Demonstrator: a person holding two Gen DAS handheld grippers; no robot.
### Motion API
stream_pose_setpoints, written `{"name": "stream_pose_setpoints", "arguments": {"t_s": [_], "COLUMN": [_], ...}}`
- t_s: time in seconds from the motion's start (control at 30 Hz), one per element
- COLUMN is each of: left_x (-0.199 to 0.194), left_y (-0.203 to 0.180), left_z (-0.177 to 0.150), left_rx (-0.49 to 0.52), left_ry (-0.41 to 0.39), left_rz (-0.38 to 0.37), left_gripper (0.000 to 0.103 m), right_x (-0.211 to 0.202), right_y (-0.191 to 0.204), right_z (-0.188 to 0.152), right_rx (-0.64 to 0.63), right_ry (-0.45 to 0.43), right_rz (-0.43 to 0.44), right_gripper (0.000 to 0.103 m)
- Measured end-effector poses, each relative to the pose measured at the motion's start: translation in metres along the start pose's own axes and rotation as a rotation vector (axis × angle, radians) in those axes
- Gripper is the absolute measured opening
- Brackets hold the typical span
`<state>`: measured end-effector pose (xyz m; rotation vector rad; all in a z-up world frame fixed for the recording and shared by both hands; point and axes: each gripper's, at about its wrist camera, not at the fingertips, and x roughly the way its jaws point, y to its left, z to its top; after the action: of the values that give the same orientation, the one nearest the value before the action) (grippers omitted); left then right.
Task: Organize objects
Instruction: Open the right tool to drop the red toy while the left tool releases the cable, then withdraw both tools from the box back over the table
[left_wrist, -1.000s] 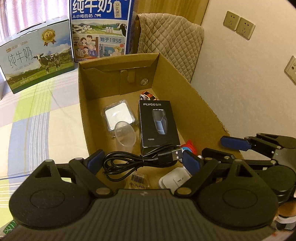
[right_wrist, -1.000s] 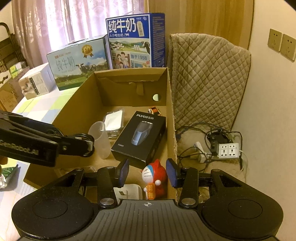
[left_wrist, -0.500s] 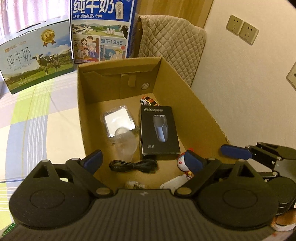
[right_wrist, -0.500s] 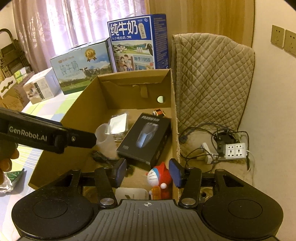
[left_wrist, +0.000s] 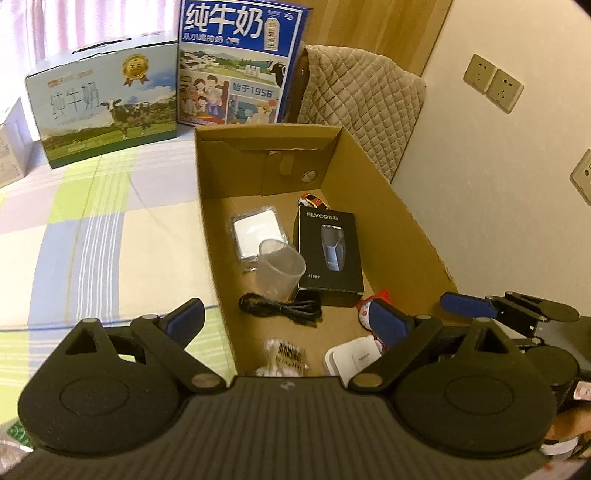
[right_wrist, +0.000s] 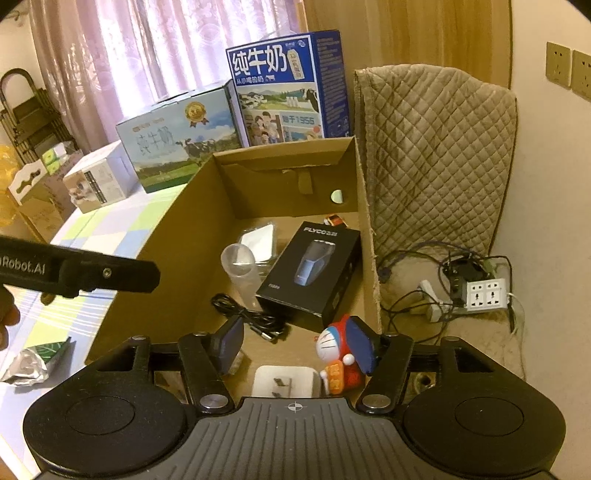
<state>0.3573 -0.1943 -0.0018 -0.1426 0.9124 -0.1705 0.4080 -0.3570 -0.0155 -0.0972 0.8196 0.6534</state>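
Both claws hang empty, jaws spread: left gripper (left_wrist: 286, 321) and right gripper (right_wrist: 297, 341) above the cardboard box (left_wrist: 402, 225). Inside lie the black cable (left_wrist: 280, 307) (loosely coiled), a clear cup (left_wrist: 279, 268), a black FLYCO box (left_wrist: 330, 254) and a red figurine (right_wrist: 338, 354).

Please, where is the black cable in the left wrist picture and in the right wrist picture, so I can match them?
Left wrist: the cable lies on the box floor at centre, just below the clear cup.
Right wrist: the cable is left of centre, above the left fingertip.
Shared landmark: the black FLYCO carton, right of the cable.
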Motion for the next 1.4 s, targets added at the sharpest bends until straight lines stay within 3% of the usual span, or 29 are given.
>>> {"name": "stream_pose_setpoints", "arguments": {"t_s": [0.4, 0.77, 1.07, 1.4], "left_x": [-0.026, -0.056, -0.091, -0.129], "left_y": [0.019, 0.065, 0.147, 0.262], "left_z": [-0.021, -0.043, -0.078, -0.124], "left_rx": [-0.036, -0.016, -0.067, -0.197], "left_ry": [-0.012, -0.006, 0.006, 0.021], "left_rz": [0.019, -0.021, 0.003, 0.130], "left_gripper": [0.094, 0.094, 0.094, 0.094], "right_x": [-0.018, -0.038, -0.036, 0.019], "right_y": [0.013, 0.066, 0.149, 0.252], "right_z": [-0.009, -0.021, -0.034, -0.061], "right_rx": [0.017, 0.066, 0.027, -0.055], "right_ry": [-0.025, -0.063, -0.075, 0.045], "right_rz": [0.001, -0.037, 0.013, 0.127], "right_gripper": [0.061, 0.061, 0.061, 0.061]}}
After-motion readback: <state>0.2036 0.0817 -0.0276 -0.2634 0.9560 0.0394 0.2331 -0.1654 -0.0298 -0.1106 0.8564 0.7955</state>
